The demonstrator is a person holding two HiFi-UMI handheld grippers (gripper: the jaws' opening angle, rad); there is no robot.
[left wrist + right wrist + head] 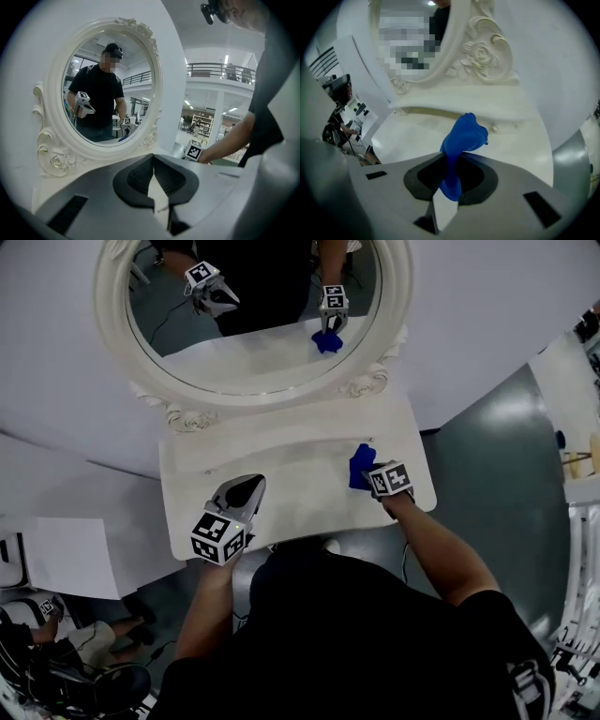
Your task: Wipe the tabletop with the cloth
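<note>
A blue cloth (361, 465) (461, 140) is bunched between the jaws of my right gripper (368, 476) (452, 161), which is shut on it. The cloth hangs over the right end of the white tabletop (291, 460) (412, 136); whether it touches the surface I cannot tell. My left gripper (246, 491) (153, 165) is over the tabletop's front left, jaws shut with nothing between them. In the left gripper view the marker cube of the right gripper (194, 150) shows to the right, with the person's arm behind it.
An oval mirror in an ornate white frame (251, 395) (51, 150) (480, 51) stands at the back of the table and reflects both grippers and the cloth. A white wall is behind it. Grey floor (506, 484) lies to the right; a seated person (56, 634) is at lower left.
</note>
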